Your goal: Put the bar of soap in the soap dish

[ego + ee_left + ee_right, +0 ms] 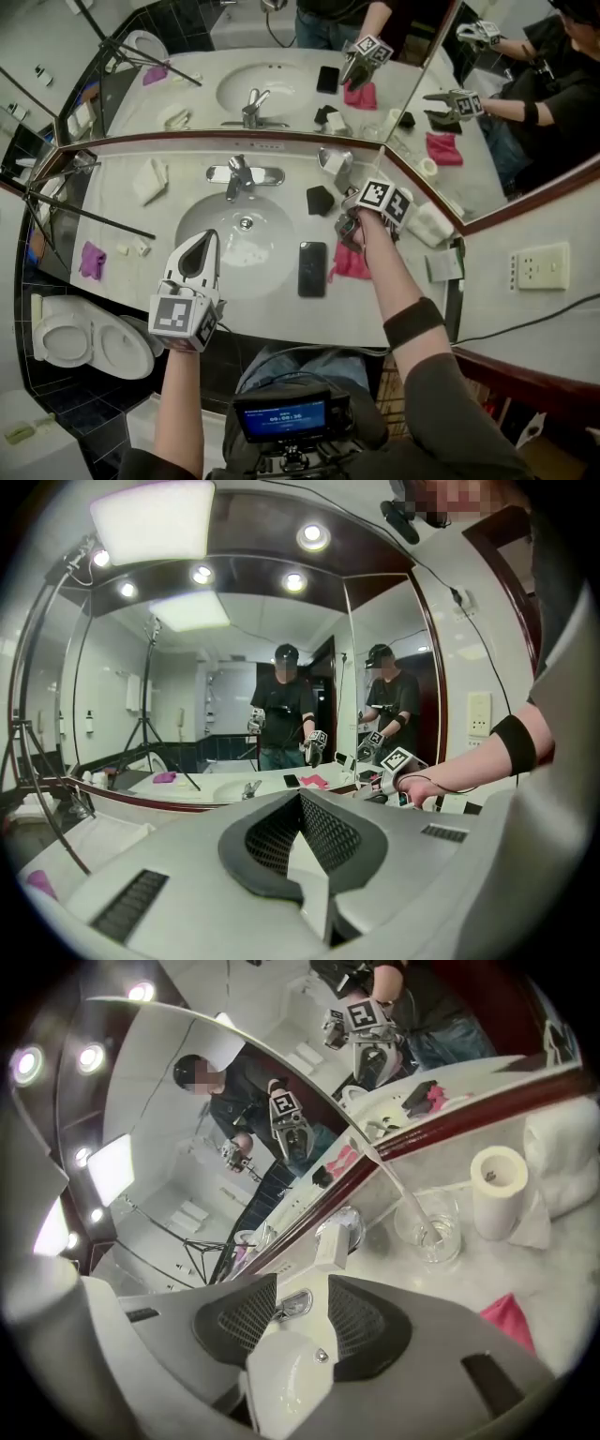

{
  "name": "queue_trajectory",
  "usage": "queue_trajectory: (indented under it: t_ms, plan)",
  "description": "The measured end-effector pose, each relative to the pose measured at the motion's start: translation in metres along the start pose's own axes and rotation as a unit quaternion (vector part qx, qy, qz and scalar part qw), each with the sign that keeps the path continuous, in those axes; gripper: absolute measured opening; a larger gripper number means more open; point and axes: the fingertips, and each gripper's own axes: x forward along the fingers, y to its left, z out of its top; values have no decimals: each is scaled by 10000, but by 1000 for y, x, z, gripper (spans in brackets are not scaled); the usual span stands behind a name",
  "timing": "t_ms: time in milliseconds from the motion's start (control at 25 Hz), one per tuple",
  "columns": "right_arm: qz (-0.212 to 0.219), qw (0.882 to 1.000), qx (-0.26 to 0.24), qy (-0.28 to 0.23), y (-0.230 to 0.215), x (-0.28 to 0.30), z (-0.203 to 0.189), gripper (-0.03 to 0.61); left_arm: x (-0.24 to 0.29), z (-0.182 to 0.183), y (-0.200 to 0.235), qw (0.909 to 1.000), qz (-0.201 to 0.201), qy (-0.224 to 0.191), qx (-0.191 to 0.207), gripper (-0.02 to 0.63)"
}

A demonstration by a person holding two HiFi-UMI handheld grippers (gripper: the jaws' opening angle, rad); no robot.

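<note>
Left hand-held gripper (201,242): jaws pressed together, empty, over the front rim of the white oval basin (267,239). Black phone (312,268) lies flat on the pale stone worktop (112,211). Right hand-held gripper (302,1288) pinches the glossy white bar of soap (286,1372) above a pink cloth (354,264). Shiny metal soap dish (349,1227) sits ahead by the mirror, apart from the soap.

Below me, a black phone (312,269) lies between the sink basin (267,248) and a pink cloth (350,266); a chrome faucet (240,174) stands behind.
</note>
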Motion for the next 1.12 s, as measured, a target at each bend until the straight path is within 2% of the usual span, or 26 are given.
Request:
queue_trajectory:
  t_ms: [200, 360, 560, 680, 880, 960, 1120]
  plan:
    - [175, 9976, -659, -89, 21, -34, 3, 116, -12, 1, 4, 9999, 118, -31, -106, 1]
    - [80, 9931, -1159, -175, 23, -55, 13, 31, -21, 4, 7, 9996, 228, -60, -155, 0]
    - [-43, 9856, -1672, -256, 19, -82, 17, 9, -35, 1, 13, 9991, 384, -44, -166, 0]
    - [-200, 9748, -2209, -246, 16, -95, 15, 8, -42, 7, 11, 9991, 388, -60, -165, 0]
    - [-679, 9343, -3488, -284, 6, -113, 14, 9, -47, 2, 17, 9989, 407, -77, -203, 0]
    - [-700, 9313, -3559, -325, 5, -118, 14, 8, -49, -6, 23, 9990, 409, -52, -184, 0]
    - [-699, 9331, -3508, -367, 0, -125, 17, 9, -51, -13, 25, 9990, 398, 22, -183, 0]
